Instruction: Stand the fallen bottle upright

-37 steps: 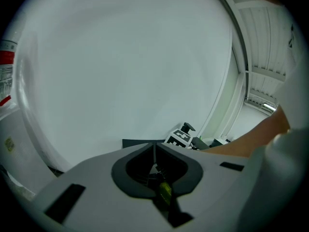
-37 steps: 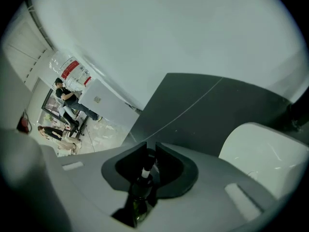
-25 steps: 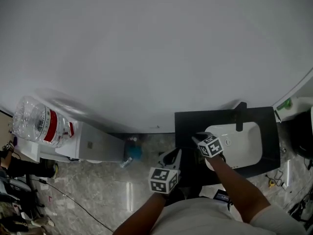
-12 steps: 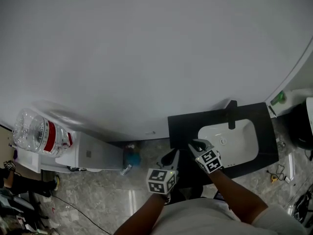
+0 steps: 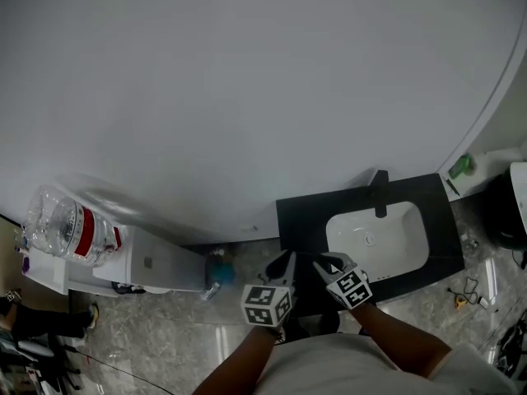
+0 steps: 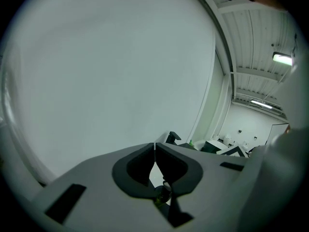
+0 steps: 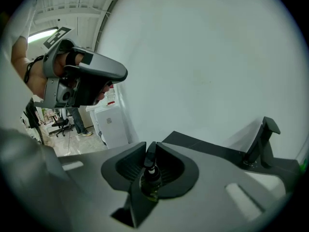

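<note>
The right claw (image 7: 150, 146) is clenched on what looks like a small bottle (image 7: 151, 181). It lies lengthwise in the claw's throat with its top pointing out toward the tips. The bottle has a slim black cap caught between the two pads and a thin white collar just behind the cap. Its glossy, dark olive body swells wider toward the back of the claw. No label can be made out. The jaws stand a little apart around the cap and have just been easing slightly wider, with the cap between them.

Ahead of this claw and to its right runs the black worktop (image 7: 203, 146). A black faucet (image 7: 260, 141) rises farther along the worktop, beside the white sink (image 5: 403, 220). Off to the claw's left stands a white water dispenser (image 7: 112, 124).

The left claw (image 6: 154, 146) is clenched, its tips pressed together. In the head view it is held just to the left of the right claw, both at the near edge of the worktop.
</note>
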Available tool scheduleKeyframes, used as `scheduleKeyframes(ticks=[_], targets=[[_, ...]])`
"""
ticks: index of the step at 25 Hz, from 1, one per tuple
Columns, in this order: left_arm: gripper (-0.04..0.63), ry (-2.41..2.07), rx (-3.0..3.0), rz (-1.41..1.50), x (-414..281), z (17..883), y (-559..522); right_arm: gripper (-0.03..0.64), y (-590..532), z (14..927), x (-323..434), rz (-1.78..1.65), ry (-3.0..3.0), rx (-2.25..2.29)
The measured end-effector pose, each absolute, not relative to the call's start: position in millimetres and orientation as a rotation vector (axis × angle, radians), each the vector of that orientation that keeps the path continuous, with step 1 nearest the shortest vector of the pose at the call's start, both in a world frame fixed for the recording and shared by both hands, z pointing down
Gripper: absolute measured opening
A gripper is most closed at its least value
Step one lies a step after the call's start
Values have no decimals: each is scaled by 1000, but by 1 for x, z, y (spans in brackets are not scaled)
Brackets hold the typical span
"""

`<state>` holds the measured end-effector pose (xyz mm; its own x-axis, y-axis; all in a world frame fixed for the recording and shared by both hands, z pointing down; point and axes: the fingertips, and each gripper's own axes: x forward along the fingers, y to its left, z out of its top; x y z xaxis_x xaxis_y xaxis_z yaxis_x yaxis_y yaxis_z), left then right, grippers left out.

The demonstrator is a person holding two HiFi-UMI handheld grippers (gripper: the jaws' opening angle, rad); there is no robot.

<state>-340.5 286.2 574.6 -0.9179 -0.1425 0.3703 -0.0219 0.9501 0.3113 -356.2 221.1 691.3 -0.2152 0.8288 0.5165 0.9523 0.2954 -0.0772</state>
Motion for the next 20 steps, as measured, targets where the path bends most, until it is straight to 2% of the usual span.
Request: scheduleKeyframes(ticks=[7,13,20], targets=[[9,-2749,74,-433,-341,561,287,68,214,655,-356,-309,-2141,-1641],[9,-2874,34,-355,-360,506,283,3,214,561,-378,-183,-2221,-1741],[8,-3026,-16,-231,-381,422,274,2,212,455,-392,-93,-2223,-1874]])
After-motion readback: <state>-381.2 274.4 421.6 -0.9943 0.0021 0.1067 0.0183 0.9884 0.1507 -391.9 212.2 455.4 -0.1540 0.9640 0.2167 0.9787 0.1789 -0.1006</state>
